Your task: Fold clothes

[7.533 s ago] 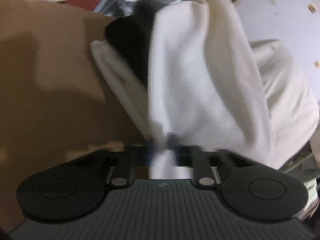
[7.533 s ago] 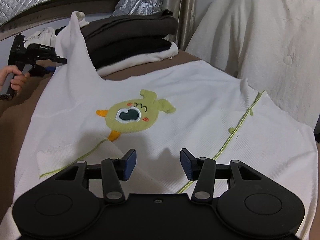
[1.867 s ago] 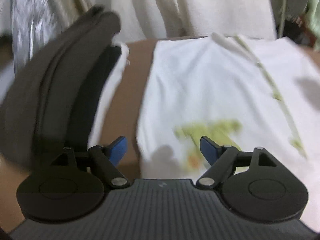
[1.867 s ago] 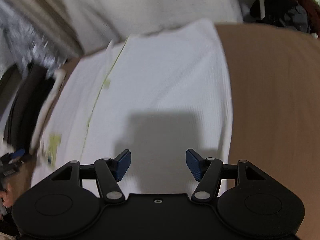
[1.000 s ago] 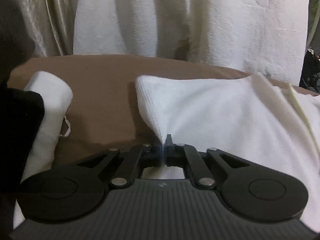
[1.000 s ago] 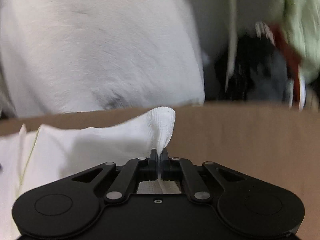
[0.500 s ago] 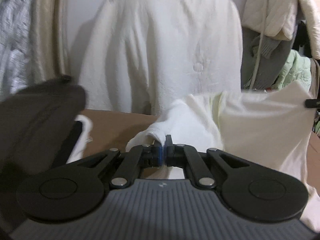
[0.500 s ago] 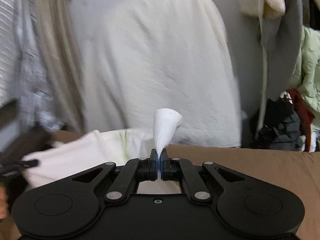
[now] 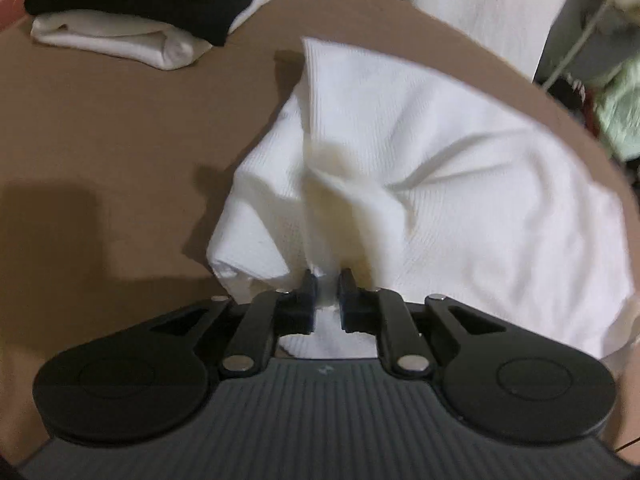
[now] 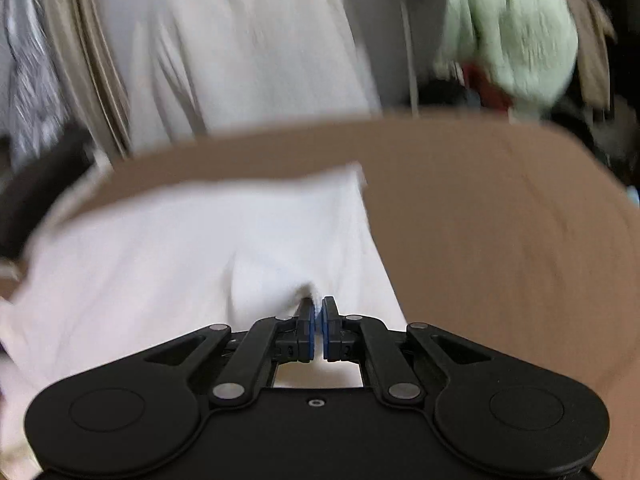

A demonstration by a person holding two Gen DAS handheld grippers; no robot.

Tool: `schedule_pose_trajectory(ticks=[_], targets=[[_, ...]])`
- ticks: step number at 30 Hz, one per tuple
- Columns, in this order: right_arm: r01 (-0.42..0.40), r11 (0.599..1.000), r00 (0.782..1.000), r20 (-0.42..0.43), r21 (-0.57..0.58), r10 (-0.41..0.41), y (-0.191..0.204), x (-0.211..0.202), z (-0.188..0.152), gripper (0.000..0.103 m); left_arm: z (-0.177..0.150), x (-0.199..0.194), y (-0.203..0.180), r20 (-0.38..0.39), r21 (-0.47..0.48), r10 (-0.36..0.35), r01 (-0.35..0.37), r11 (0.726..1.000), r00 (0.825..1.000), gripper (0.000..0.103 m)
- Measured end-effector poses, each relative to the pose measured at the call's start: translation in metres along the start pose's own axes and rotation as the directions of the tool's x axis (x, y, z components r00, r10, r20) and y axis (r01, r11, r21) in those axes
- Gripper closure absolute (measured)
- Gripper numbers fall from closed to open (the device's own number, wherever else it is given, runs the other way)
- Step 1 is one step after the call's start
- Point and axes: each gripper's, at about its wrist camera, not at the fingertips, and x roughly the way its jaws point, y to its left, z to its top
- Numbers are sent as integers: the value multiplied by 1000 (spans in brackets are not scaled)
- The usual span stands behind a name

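A white ribbed garment (image 9: 460,168) lies folded over on the brown surface (image 9: 100,140). My left gripper (image 9: 327,280) is shut on a bunched corner of it, low over the surface, with cloth between the jaws. In the right wrist view the same white garment (image 10: 180,248) spreads to the left, and my right gripper (image 10: 317,308) is shut on its near edge, jaws almost touching. The view is blurred. The garment's printed front is hidden.
A stack of folded dark and white clothes (image 9: 132,12) sits at the far left of the brown surface. A cream blanket-draped shape (image 10: 240,48) stands behind the surface. Green and dark clothing (image 10: 520,44) hangs at the far right.
Both grippers, which held the garment's corners raised in the air, have come down and toward me. The garment now lies doubled over on the brown surface.
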Motion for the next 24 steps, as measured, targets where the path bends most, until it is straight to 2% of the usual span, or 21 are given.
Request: schedule_pose_trajectory(ticks=[1, 2, 3, 4, 6, 9, 10, 12, 13, 14, 15, 17, 20, 24], targets=[[-8, 1000, 1000, -6, 18, 8, -2, -1, -1, 94, 4, -8, 1, 30, -14, -4, 5, 1000, 1000, 80], [-29, 999, 1000, -1, 38, 29, -5, -4, -2, 93, 7, -16, 3, 59, -29, -7, 9, 1000, 998, 64], [-52, 997, 999, 13, 59, 51, -8, -9, 0, 93, 8, -23, 6, 87, -45, -6, 10, 999, 996, 57], [-73, 994, 997, 21, 76, 71, -11, -12, 1, 92, 7, -28, 9, 107, -69, -8, 16, 997, 994, 54], [-106, 988, 994, 25, 112, 104, -14, -17, 1, 89, 12, -27, 16, 100, -119, -25, 37, 992, 995, 54], [-134, 962, 991, 6, 236, 136, -25, -20, -7, 77, 12, -16, 32, 75, -215, -81, 95, 972, 994, 54], [-157, 934, 986, -3, 321, 166, -33, -23, -9, 74, 7, -20, 38, 81, -250, -125, 142, 958, 989, 54], [-230, 841, 967, 19, 490, 254, -46, -31, -16, 71, -3, -26, 49, 134, -315, -245, 276, 908, 960, 54], [-255, 800, 958, 33, 544, 283, -53, -34, -19, 58, -7, -29, 52, 153, -340, -287, 323, 883, 946, 54], [-256, 781, 958, 39, 569, 286, -58, -35, -20, 50, -9, -29, 51, 154, -353, -302, 338, 872, 941, 54], [-249, 780, 961, 46, 574, 273, -60, -35, -19, 50, -9, -28, 49, 152, -352, -304, 338, 873, 941, 54], [-244, 788, 964, 52, 565, 261, -56, -35, -21, 50, -7, -28, 38, 142, -316, -267, 300, 900, 953, 54], [-251, 797, 958, 20, 549, 287, -42, -29, -27, 49, -3, -23, 29, 126, -266, -214, 241, 933, 969, 54], [-204, 845, 965, -45, 494, 259, -29, -22, -36, 46, -6, -31, 31, 155, -252, -182, 217, 943, 971, 47]])
